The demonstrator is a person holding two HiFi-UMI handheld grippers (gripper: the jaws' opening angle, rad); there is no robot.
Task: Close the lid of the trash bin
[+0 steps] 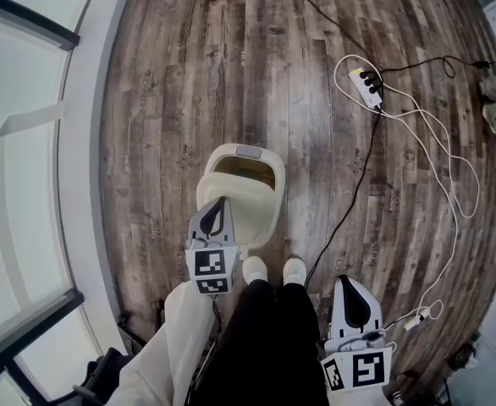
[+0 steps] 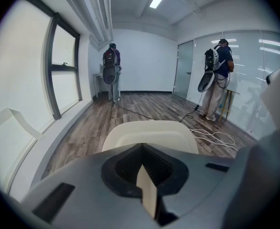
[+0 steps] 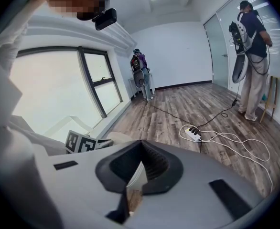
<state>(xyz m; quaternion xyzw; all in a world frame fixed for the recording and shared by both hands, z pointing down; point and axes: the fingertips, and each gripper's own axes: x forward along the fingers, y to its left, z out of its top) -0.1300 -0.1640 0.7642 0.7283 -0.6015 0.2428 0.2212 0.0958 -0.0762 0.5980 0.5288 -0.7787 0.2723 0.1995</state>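
Two grippers, both with jaws pressed together and nothing between them. Your left gripper (image 1: 219, 206) hangs over the near-left part of the trash bin (image 1: 272, 189), a cream plastic tub with rounded corners. The bin stands on the floor (image 1: 231, 66) just far of your white shoes (image 1: 254, 269). Its lid (image 1: 253, 216) is open: it stands raised at the bin's near side, and the shadowed opening shows on the far side. In the left gripper view the lid sits just past the jaw tips as a smooth matte panel with a rounded top and a shallow recessed outline. Can't tell whether the tips touch it. Your right gripper (image 1: 350, 293) is held low at near right beside your leg, well apart from the bin. It has a grey-white shell, black ribbed jaw pads and a marker cube at the back. The floor is grey-brown weathered wood planks with visible grain. A white power strip (image 1: 366, 87) with black plugs lies at far right. A looping white cable (image 1: 451, 176) runs from it toward the near right, and a thin black cable (image 1: 358, 184) runs down toward your feet. A dark-framed window (image 1: 19, 142) with a wide white sill curves along the left. Two people (image 2: 219, 78) wearing backpack rigs stand at the far end of the room.
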